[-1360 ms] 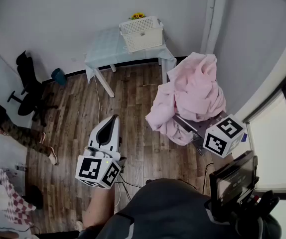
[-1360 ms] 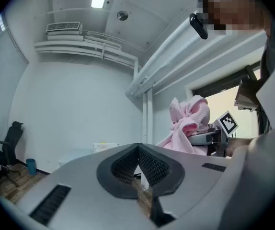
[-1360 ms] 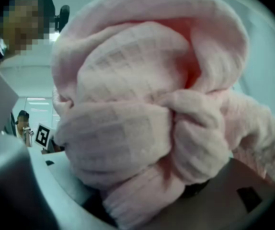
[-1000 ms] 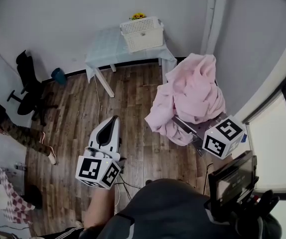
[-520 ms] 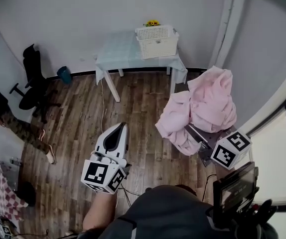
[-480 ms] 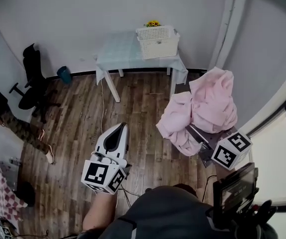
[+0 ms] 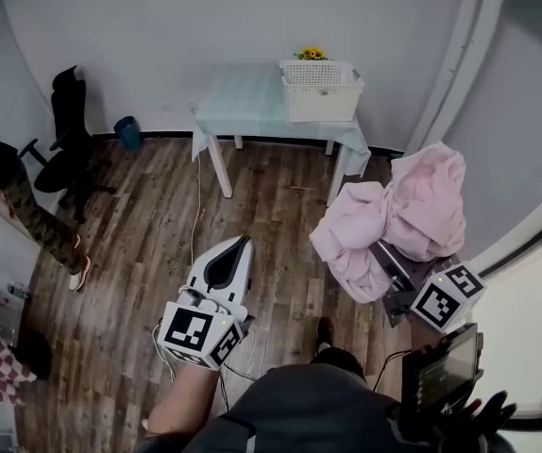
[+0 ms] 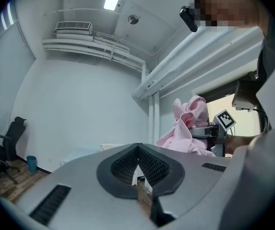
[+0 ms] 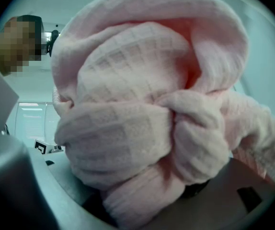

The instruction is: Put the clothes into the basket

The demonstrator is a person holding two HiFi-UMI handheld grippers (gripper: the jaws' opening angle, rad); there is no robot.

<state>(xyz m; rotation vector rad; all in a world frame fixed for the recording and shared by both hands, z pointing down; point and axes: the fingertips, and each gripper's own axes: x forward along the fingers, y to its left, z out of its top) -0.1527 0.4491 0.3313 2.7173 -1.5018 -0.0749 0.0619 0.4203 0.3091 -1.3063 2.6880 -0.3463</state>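
Right gripper: clamped on a thick wad of the pink garment, jaws standing wide around it; carried at the person's right side.
Left gripper: closed on nothing, tips together; low over the wood floor, well apart from the cloth.
Pink garment: bundled above and ahead of the right gripper, folds spilling down beside the jaws; clear of the floor; not yet in the basket.
Feel, as judged: soft, waffle-textured, limp, light for its bulk; no stiffness to keep a shape; hardly breakable, though a loose fold could slide out or trail.
Where to hold: deep in a gathered wad, several layers at once, as now; a single edge likely to slip or leave the rest dangling.
Basket: white, slotted, open-topped; on the right end of the table by the far wall, well apart from both grippers; yellow flowers just behind it.
Next, as judged: carry across, lift above the rim, release over the opening; hanging folds likely to need tucking in with the free left gripper.
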